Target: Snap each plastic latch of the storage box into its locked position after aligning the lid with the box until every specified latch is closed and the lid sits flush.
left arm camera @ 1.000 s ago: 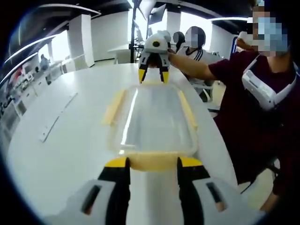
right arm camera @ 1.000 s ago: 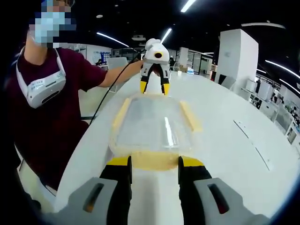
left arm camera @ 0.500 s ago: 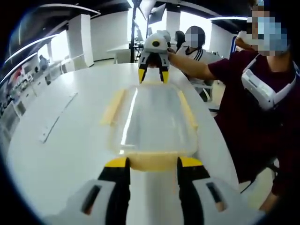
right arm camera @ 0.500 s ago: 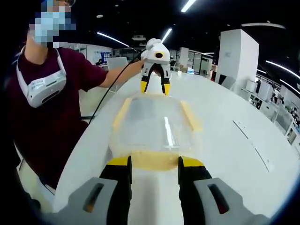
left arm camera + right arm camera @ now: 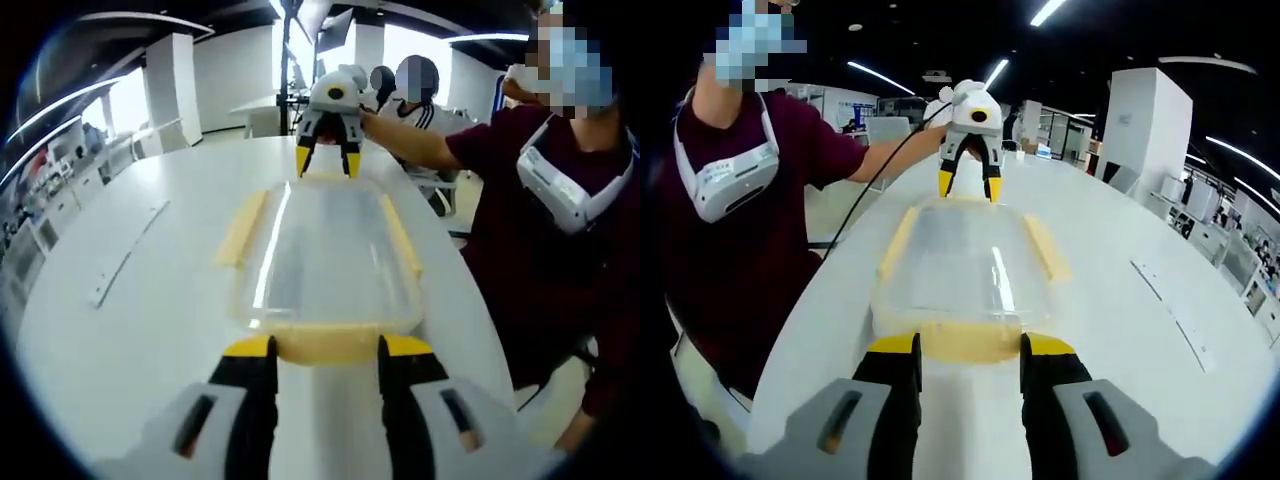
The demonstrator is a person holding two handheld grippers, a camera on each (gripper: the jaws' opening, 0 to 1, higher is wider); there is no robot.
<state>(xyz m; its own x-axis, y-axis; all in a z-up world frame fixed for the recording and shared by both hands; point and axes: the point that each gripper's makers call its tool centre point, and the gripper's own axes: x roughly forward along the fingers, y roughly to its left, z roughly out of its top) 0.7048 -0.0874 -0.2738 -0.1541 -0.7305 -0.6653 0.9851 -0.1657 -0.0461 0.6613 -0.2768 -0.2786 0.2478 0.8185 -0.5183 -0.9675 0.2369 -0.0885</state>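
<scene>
In the left gripper view, a thin pale strip [image 5: 128, 255] lies on the white table [image 5: 150, 300] well to the left of the storage box [image 5: 325, 265], which sits lengthwise in the middle of the table with its clear lid [image 5: 325, 250] on top. A yellow side latch [image 5: 243, 228] runs along the box's left edge and another side latch [image 5: 402, 235] along its right edge; both seem to flare outward, though the fisheye makes that hard to judge. At the near end of the box, the left gripper [image 5: 325, 350] stands with its jaws apart, one on either side of the yellow end latch [image 5: 325, 343], the tips touching or just beside it. At the far end of the box the right gripper [image 5: 328, 160] points down with its jaws spread over that end. To the right of the box a person in a dark red top [image 5: 540, 220] stands beside the table. In the right gripper view, the person [image 5: 750, 230] stands left of the box [image 5: 965, 265], the right gripper [image 5: 970, 350] straddles the near yellow end latch [image 5: 970, 342] with its jaws apart, and the left gripper [image 5: 968, 185] hangs open over the far end of the box.
</scene>
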